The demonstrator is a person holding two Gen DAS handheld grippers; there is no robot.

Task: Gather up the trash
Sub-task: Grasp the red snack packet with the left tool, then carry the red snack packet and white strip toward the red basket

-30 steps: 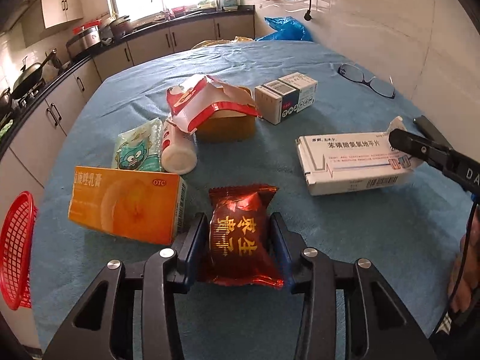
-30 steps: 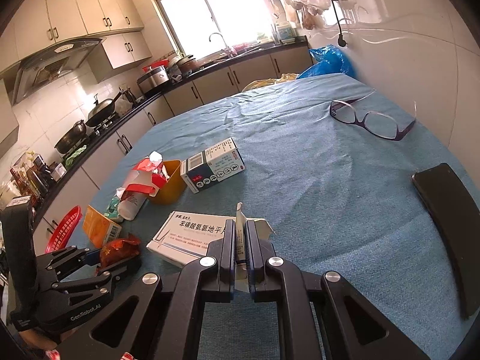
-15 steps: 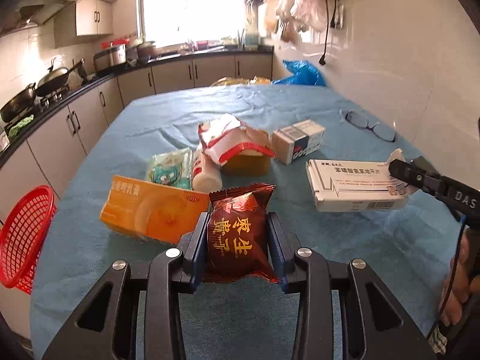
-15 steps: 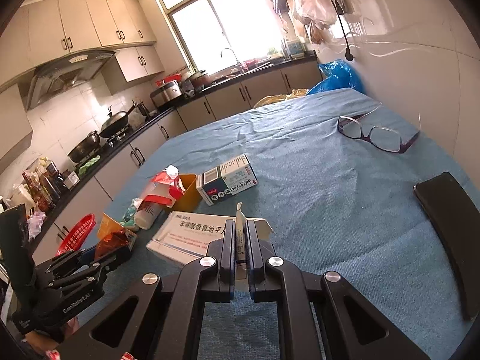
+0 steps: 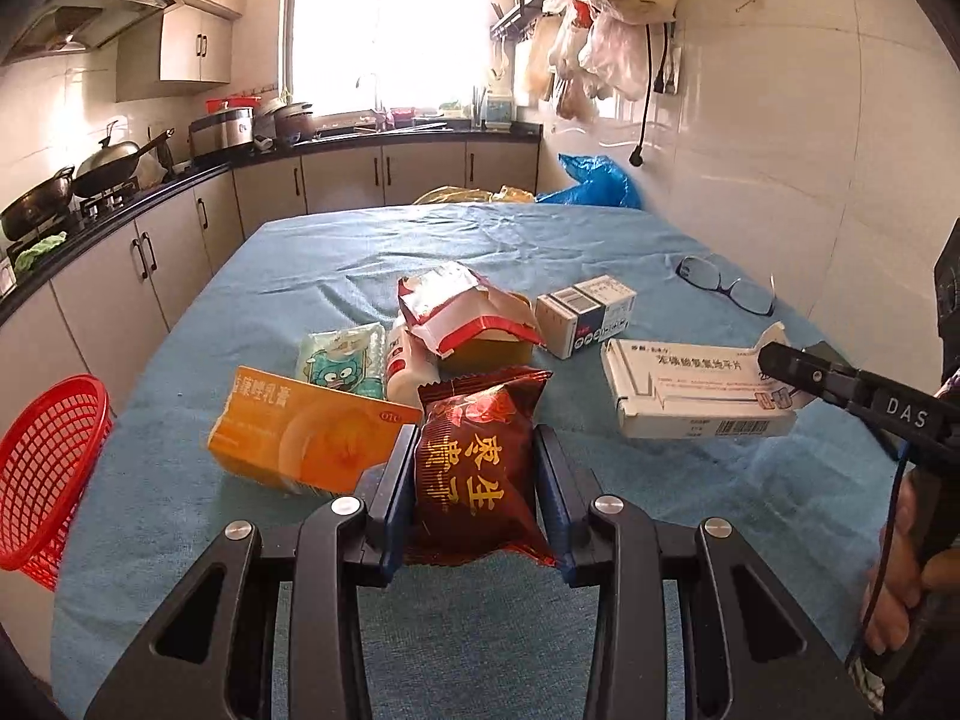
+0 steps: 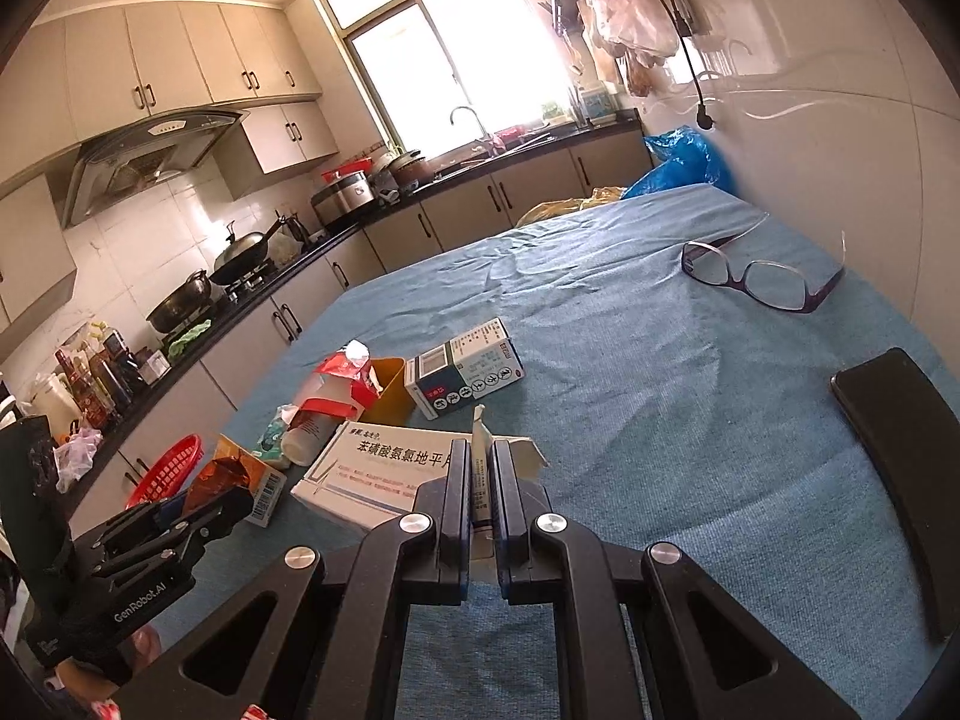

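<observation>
On the blue-clothed table [image 5: 600, 240], the left gripper [image 5: 474, 474] has its two fingers clamped on a dark red snack packet [image 5: 477, 468] with gold lettering, the packet standing upright between the pads and lifted off the cloth; the jaws have just been closing a little further on it. Just behind it lies an orange medicine box [image 5: 306, 438], and beyond that a small teal cartoon packet [image 5: 345, 357], a white bottle [image 5: 405, 369] on its side and a torn red-and-white wrapper [image 5: 456, 306] draped over a yellow tub [image 5: 492, 351]. A small blue-and-white box [image 5: 585, 315] sits to the right of the tub. Nearer the wall side, the right gripper [image 6: 480, 480] has its jaws pinched together on the torn flap of a flat white medicine box [image 6: 372, 468], which rests on the cloth in front of it; a hand [image 5: 900, 570] holds that gripper's handle at the edge of the left view. A red mesh basket [image 5: 42, 468] hangs off the left edge of the table, well apart from the held packet. Purple-framed glasses [image 6: 762, 276] lie open farther back near the tiled wall, and a black phone [image 6: 900, 450] lies flat on the right side.
</observation>
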